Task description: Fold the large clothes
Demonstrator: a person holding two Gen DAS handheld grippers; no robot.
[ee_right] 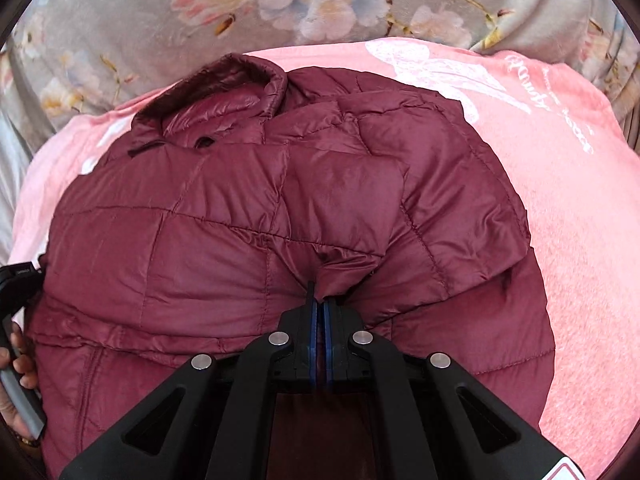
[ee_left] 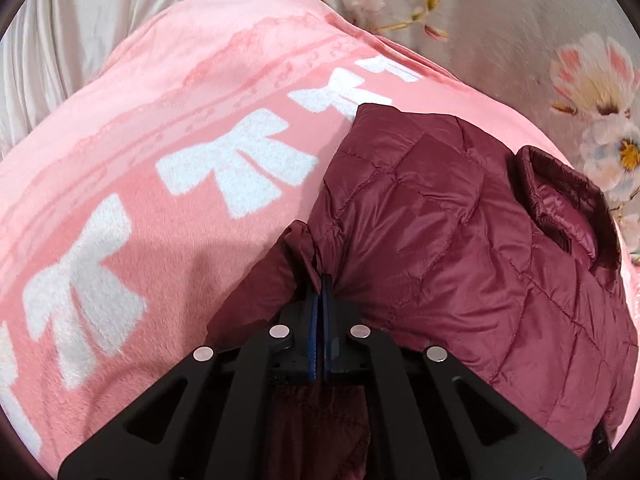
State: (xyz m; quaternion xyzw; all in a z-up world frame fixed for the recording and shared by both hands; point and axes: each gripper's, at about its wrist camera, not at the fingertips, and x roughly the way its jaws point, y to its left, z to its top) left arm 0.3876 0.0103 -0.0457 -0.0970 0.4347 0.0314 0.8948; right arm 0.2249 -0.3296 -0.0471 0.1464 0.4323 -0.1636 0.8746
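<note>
A maroon quilted puffer jacket (ee_right: 240,208) lies partly folded on a pink fleece blanket (ee_right: 580,208), collar (ee_right: 224,88) at the far side. It also shows in the left wrist view (ee_left: 460,232), on the right. My left gripper (ee_left: 320,280) is shut on a bunched edge of the jacket at its left side. My right gripper (ee_right: 319,300) is shut on a pinched fold of the jacket near its lower middle. The left gripper and the hand holding it show at the left edge of the right wrist view (ee_right: 16,320).
The pink blanket (ee_left: 140,200) has white bows and lies on a grey floral bedsheet (ee_right: 120,20). A pale grey cloth (ee_left: 60,40) lies at the far left in the left wrist view. The floral sheet also shows there (ee_left: 560,40), beyond the jacket.
</note>
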